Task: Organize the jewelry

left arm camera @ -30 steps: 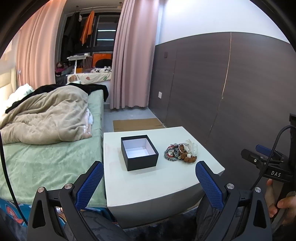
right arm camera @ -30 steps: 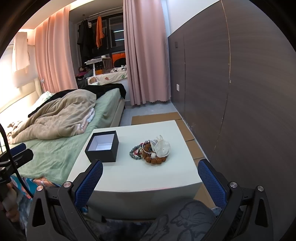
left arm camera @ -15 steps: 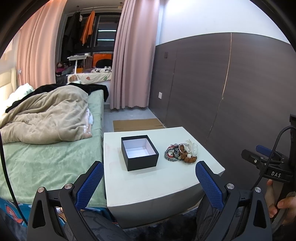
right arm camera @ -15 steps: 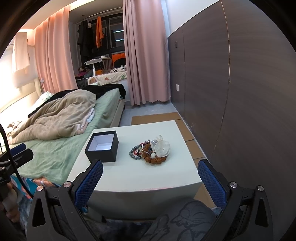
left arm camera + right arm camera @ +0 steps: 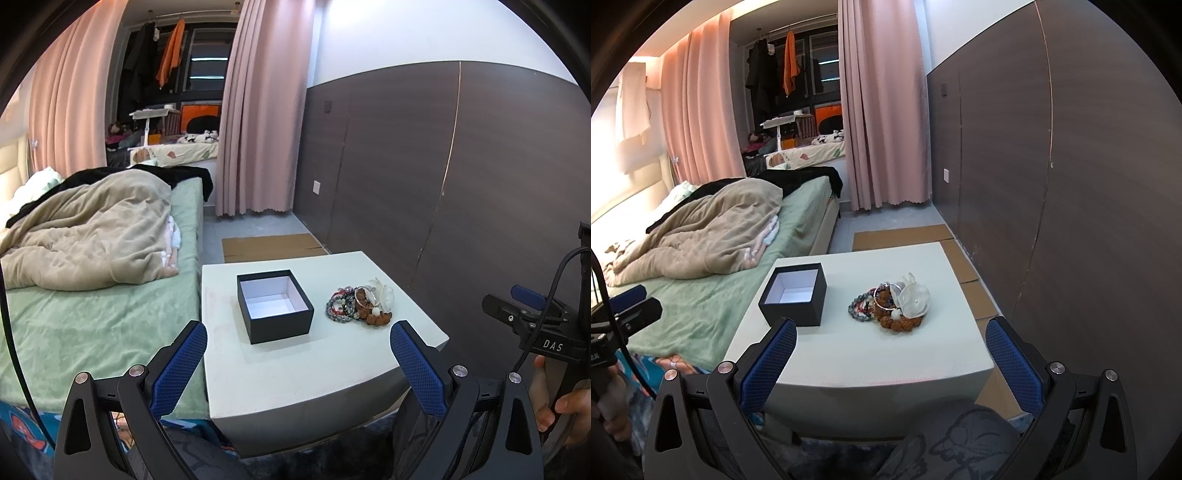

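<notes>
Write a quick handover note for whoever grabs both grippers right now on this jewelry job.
Left gripper: open, holding nothing, short of the white square table.
Right gripper: open, holding nothing, also short of the table.
Open black square box with white lining: on the table, nothing inside.
Tangled pile of beaded bracelets and a pale shell-like piece: beside the box, on the wall side.
Done: nothing yet. Left: move every piece into the box.

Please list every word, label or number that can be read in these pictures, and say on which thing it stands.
"DAS": white letters on the black body of the right gripper, seen at the edge of the left wrist view.
The left gripper shows a few white marks at the edge of the right wrist view, cut off and unreadable.
The black box, the jewelry pile and the white table show no text.
</notes>
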`<state>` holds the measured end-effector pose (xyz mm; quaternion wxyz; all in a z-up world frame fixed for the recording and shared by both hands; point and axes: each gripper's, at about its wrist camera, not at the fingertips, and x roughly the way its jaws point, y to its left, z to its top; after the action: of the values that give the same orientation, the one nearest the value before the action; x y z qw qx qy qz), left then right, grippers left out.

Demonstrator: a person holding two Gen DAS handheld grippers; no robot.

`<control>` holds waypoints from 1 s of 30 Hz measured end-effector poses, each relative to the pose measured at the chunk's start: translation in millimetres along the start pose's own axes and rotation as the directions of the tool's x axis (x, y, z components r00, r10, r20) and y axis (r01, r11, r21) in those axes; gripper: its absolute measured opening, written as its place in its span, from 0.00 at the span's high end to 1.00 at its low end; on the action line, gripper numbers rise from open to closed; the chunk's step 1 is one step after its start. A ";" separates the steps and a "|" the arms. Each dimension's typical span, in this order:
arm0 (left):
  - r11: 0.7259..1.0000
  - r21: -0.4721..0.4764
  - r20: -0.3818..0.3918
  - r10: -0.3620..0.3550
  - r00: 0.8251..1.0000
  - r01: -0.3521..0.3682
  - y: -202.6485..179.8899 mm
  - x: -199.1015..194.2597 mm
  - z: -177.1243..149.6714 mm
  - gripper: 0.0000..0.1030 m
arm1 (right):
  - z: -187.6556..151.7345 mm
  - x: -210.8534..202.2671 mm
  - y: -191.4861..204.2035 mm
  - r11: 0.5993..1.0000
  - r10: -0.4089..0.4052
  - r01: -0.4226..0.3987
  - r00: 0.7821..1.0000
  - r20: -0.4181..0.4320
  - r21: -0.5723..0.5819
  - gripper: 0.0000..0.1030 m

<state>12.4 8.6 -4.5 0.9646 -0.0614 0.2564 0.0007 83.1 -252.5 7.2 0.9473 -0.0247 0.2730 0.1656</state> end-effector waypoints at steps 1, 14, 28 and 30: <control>1.000 0.001 -0.003 -0.004 1.000 0.004 -0.7 3.1 2.3 0.03 | 0.6 1.1 -0.8 1.000 -0.002 0.002 1.000 0.000 0.000 0.00; 0.998 0.041 -0.062 -0.037 0.997 0.039 -21.8 53.5 21.1 0.03 | 13.2 35.5 -24.5 0.999 -0.042 0.043 0.998 -0.037 0.031 0.00; 0.996 0.060 -0.166 -0.057 0.984 0.068 -53.2 119.1 35.7 0.03 | 15.1 80.8 -66.6 0.995 -0.039 0.049 0.993 -0.113 0.089 0.00; 0.996 0.060 -0.185 -0.057 0.981 0.069 -56.6 128.5 36.9 0.03 | 14.3 86.9 -73.9 0.994 -0.044 0.056 0.992 -0.120 0.096 0.00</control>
<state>144.1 -47.0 -29.7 0.9379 -0.0374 0.3421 -0.0438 183.7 -294.1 -29.5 0.9335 0.0056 0.3356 0.1262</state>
